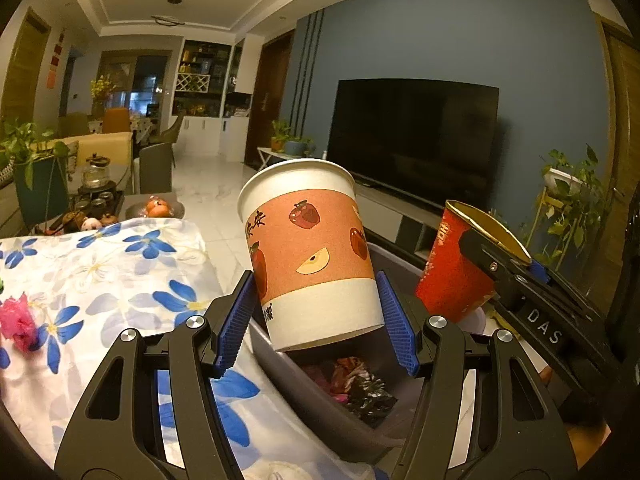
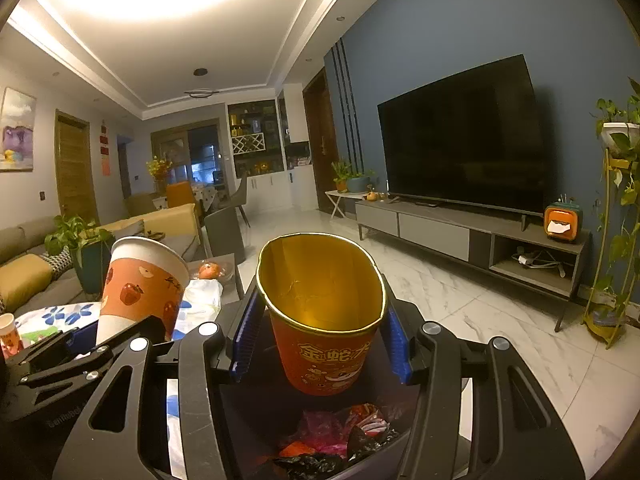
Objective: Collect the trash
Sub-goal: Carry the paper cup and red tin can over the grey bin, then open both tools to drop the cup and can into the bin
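Grey bin (image 1: 320, 412) sits below both your cups, wrappers inside. Your left gripper (image 1: 316, 312) clamps the white-and-orange apple-print cup (image 1: 308, 256) over it — your right gripper (image 2: 320, 344) clamps the red cup (image 2: 324, 320) printed "金蛇"; "DAS" on the gripper.

This is the living room of a home, open to a dining area. A large dark television (image 2: 460, 136) stands on a low grey media console (image 2: 472, 236) against a blue wall. A sofa (image 2: 24, 264) with yellow cushions sits opposite, potted plants (image 2: 616, 200) trail down a stand (more greenery sits beside the sofa), and the floor (image 2: 460, 312) is pale marble tile. Farther back, dining chairs (image 2: 180, 194) surround a table before a lit display cabinet (image 2: 256, 140) with a wine rack.
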Tool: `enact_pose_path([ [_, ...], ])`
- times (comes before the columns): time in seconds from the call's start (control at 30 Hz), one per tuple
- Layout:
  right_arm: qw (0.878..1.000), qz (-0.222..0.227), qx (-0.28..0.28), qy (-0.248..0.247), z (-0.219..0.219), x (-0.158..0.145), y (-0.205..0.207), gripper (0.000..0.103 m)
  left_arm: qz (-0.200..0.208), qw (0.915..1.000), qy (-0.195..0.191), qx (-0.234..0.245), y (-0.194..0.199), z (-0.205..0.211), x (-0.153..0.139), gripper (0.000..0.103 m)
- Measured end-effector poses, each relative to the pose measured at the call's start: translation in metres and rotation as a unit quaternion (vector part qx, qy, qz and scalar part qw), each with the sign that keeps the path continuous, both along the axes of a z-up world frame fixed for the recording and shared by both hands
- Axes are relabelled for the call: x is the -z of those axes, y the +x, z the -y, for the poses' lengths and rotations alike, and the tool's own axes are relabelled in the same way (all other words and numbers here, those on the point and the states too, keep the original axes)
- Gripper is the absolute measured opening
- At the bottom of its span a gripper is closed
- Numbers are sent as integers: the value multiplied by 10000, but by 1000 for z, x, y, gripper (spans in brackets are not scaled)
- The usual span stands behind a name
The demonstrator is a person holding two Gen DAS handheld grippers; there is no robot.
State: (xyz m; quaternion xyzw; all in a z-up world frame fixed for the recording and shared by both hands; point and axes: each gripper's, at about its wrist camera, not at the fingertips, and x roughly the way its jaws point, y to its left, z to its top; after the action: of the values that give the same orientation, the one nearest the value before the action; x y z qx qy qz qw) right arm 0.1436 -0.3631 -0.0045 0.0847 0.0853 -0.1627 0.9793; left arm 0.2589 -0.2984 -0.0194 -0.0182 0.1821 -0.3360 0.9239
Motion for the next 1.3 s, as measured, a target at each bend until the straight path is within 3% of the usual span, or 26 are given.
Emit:
enact_pose_path([
  [0.47,9999,-21,41,98,-3,-1,8,56,-145,9997,129,159,15,17,15,61],
  [0.6,9998,-37,12,196,0,-2,12,64,-116,9995,128,260,16,21,18,63],
  [0.73,9994,-29,22,356,4,-3,13,69,-117,9998,174,77,17,17,24,75],
  [1.3,9998,59,48,161,-14,-10,-1,69,-116,9945,-10,-1044,2,-50,18,89],
])
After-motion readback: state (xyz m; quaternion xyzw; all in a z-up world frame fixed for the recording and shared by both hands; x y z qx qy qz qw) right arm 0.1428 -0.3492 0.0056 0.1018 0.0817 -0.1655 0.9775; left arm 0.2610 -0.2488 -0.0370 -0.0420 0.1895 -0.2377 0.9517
